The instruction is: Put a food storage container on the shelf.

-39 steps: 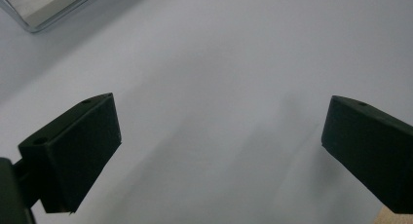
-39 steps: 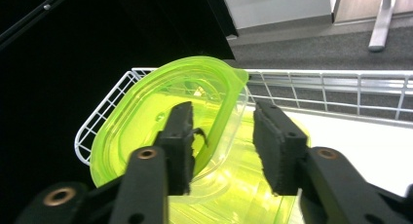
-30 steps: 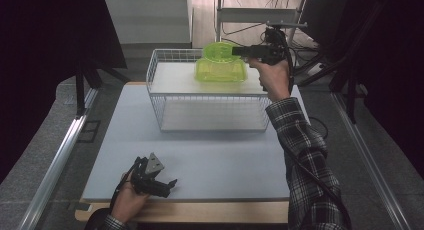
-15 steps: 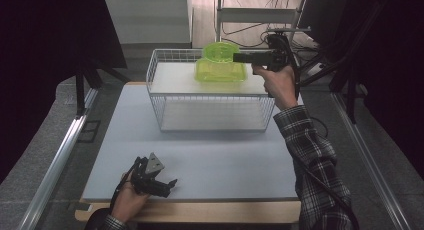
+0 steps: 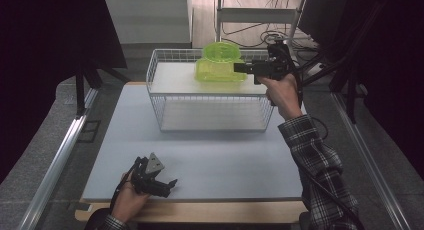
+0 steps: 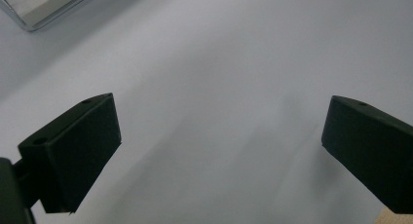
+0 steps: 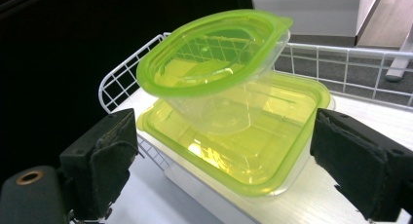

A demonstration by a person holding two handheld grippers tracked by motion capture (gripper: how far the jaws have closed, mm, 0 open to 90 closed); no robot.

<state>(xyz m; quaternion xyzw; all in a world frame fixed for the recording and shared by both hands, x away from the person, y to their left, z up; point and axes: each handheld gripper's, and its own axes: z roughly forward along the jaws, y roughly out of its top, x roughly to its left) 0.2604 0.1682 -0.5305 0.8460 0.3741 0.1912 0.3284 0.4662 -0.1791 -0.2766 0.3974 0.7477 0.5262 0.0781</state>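
- The table [image 5: 200, 175] is covered by a pale sheet, and a white wire basket [image 5: 210, 97] is placed at its far side.
- On the shelf in the basket a square green-lidded box [image 7: 234, 151] is seen, with a smaller round tub [image 7: 214, 63] tilted on top.
- The tub is judged light, thin and slippery; its rim should be pinched.
- The right gripper [image 7: 219, 170] has just been opening; nothing is clamped.
- The left gripper [image 6: 219, 156] is held apart, empty.
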